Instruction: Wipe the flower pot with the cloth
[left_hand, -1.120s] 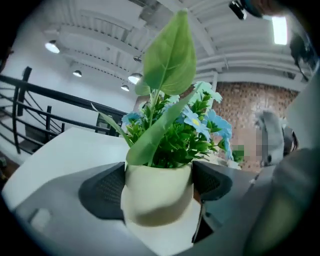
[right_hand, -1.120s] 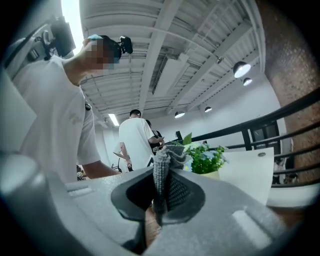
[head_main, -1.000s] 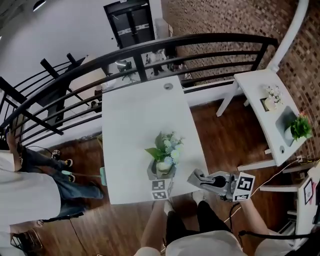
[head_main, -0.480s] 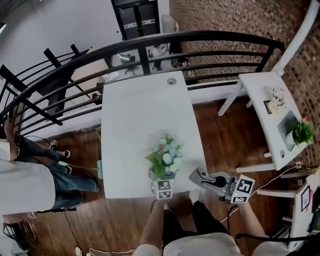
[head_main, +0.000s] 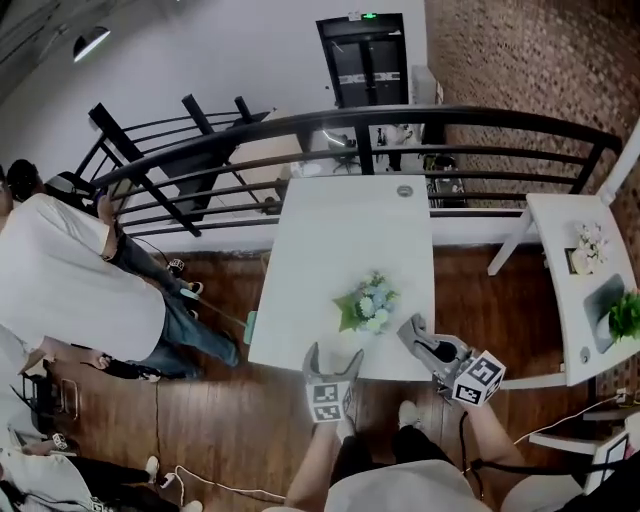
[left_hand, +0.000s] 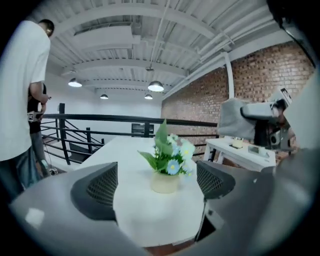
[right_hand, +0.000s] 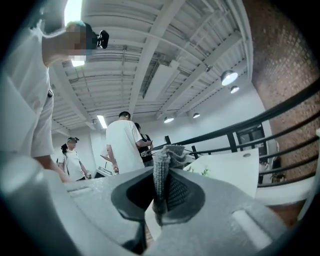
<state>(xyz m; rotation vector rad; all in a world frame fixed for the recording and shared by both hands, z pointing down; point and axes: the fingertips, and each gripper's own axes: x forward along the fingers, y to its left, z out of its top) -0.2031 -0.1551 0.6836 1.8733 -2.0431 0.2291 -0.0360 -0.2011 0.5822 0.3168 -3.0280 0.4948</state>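
Observation:
The flower pot (head_main: 368, 318), small and pale with green leaves and blue-white flowers, stands near the front edge of the white table (head_main: 345, 235). My left gripper (head_main: 333, 358) sits at that front edge just short of the pot. Its jaws are opening and nothing is between the pads. In the left gripper view the pot (left_hand: 164, 182) stands ahead of the gap, apart from both pads (left_hand: 100, 189). My right gripper (head_main: 413, 329) hovers to the right of the pot, shut on a grey knitted cloth (right_hand: 167, 156) that sticks up from between its jaws.
A black railing (head_main: 450, 125) runs behind the table. A person in a white shirt (head_main: 70, 280) stands at the left on the wooden floor. A second white table (head_main: 590, 290) with potted plants is at the right. More people show in the right gripper view.
My left gripper has let go of the pot, spread its jaws and drawn back to the table's front edge. The right gripper with the cloth has barely shifted.

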